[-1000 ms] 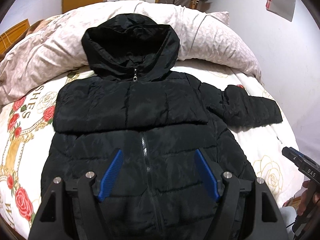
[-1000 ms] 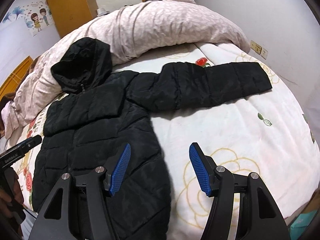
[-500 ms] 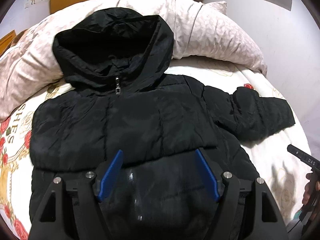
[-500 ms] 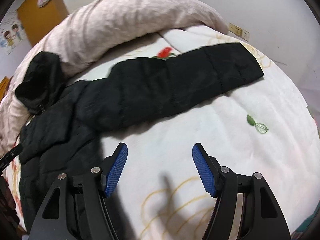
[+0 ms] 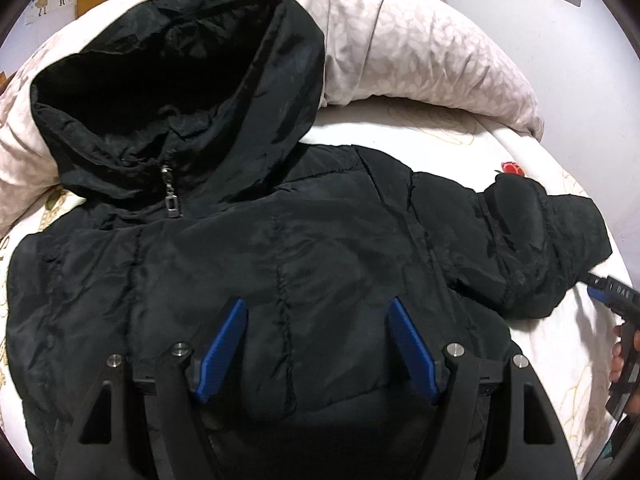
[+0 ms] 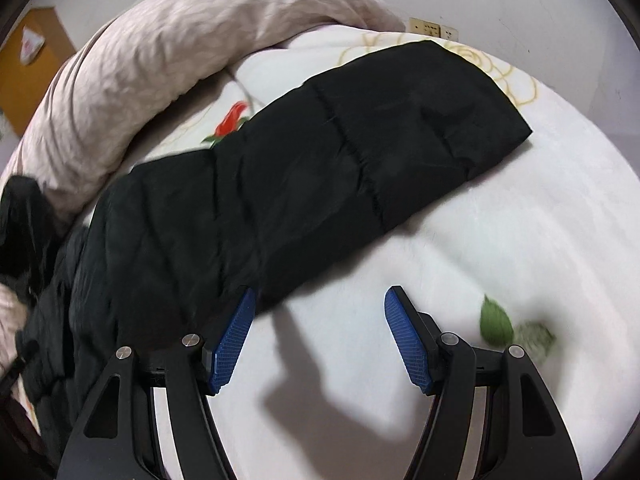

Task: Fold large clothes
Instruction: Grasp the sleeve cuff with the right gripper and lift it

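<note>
- Left hand-held gripper (image 5: 316, 346), jaws apart and empty, hangs over the black quilted hooded jacket (image 5: 280, 260), spread front-up on the flowered bed (image 6: 460, 264) for folding
- Right hand-held gripper (image 6: 318, 342), also apart and empty, nears the outstretched sleeve (image 6: 340, 152), probably the next fold
- Beyond, the hood (image 5: 180, 88) rests against a pinkish quilt (image 5: 420, 52)

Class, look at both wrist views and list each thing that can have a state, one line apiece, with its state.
Jacket: flat on the bed, front up.
Zipper: done up to the collar.
Hood: open, resting on the quilt.
Sleeve: stretched out straight, unfolded.
Left gripper: open over the jacket's chest.
Right gripper: open, empty, near the sleeve.
</note>
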### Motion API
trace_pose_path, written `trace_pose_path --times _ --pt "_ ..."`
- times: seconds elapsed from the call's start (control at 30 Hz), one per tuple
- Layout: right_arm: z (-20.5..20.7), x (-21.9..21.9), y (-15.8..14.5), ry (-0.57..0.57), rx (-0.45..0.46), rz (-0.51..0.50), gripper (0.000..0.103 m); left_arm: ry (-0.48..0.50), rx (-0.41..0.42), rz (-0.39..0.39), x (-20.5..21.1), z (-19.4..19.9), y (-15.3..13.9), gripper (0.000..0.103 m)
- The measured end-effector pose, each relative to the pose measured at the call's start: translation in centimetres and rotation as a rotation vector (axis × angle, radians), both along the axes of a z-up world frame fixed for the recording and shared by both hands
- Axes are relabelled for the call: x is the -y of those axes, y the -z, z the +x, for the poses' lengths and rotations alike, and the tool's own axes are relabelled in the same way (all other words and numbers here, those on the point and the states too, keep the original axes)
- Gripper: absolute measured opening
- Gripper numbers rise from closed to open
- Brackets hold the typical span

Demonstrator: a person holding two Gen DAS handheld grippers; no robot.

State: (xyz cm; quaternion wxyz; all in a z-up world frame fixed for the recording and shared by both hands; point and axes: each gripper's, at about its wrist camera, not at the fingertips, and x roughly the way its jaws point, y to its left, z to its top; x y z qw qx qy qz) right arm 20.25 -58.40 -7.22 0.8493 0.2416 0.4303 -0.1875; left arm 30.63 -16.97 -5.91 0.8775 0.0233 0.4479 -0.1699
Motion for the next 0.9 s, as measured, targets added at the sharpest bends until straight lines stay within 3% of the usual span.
trace_pose_path --times 0.3,0.37,0.4,0.43,0.53,0.9 --pt "2.0 2.7 0.3 0.077 0.089 0.080 0.069 0.007 0.009 -0.007 0.8 0.9 1.1 0.076" --pt "2.1 2.8 0.1 0.101 0.091 0.076 0.060 0.005 0.007 -0.012 0.8 1.0 1.1 0.076" --pt "2.0 2.8 -0.2 0.110 0.084 0.059 0.046 0.004 0.005 -0.015 0.8 1.0 1.0 0.076" --pt "2.0 2.9 -0.4 0.111 0.085 0.058 0.040 0.003 0.002 -0.019 0.7 0.9 0.9 0.076" --pt "1.8 2.8 -1.5 0.104 0.090 0.048 0.027 -0.002 -0.008 -0.030 0.4 0.8 0.5 0.076" --pt "0.3 -0.8 -9.7 0.038 0.186 -0.025 0.016 -0.034 -0.004 -0.039 -2.1 -1.7 -3.2 0.076"
